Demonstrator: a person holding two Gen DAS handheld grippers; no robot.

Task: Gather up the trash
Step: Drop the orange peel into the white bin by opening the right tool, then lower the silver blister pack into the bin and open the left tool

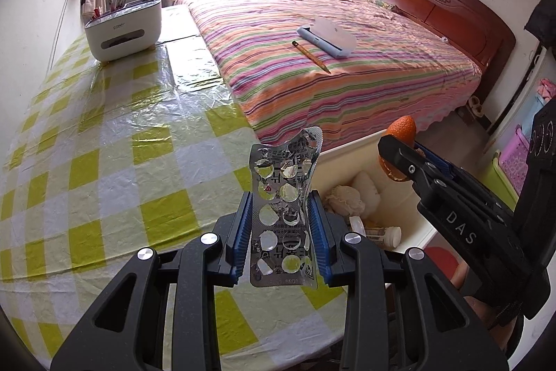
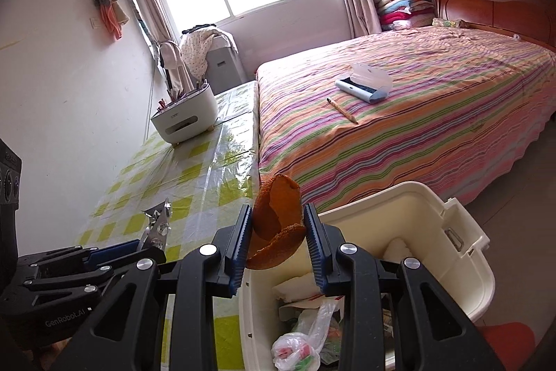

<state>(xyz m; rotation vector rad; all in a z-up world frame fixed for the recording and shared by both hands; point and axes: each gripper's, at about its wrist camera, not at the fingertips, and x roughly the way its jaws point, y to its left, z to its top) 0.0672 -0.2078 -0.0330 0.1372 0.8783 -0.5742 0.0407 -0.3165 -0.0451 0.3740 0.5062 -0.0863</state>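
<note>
My left gripper (image 1: 281, 232) has its jaws closed on an emptied silver blister pack (image 1: 285, 214), its long axis running toward 12 o'clock along the fingers, torn end pointing away from me, above the checked tabletop (image 1: 104, 162). My right gripper (image 2: 278, 232) has its jaws clamped on a curled orange peel (image 2: 276, 221), which stands roughly upright toward 12 o'clock over the near rim of the cream trash bin (image 2: 434, 232), where a plastic bag (image 2: 299, 346) lies at 6 o'clock.
</note>
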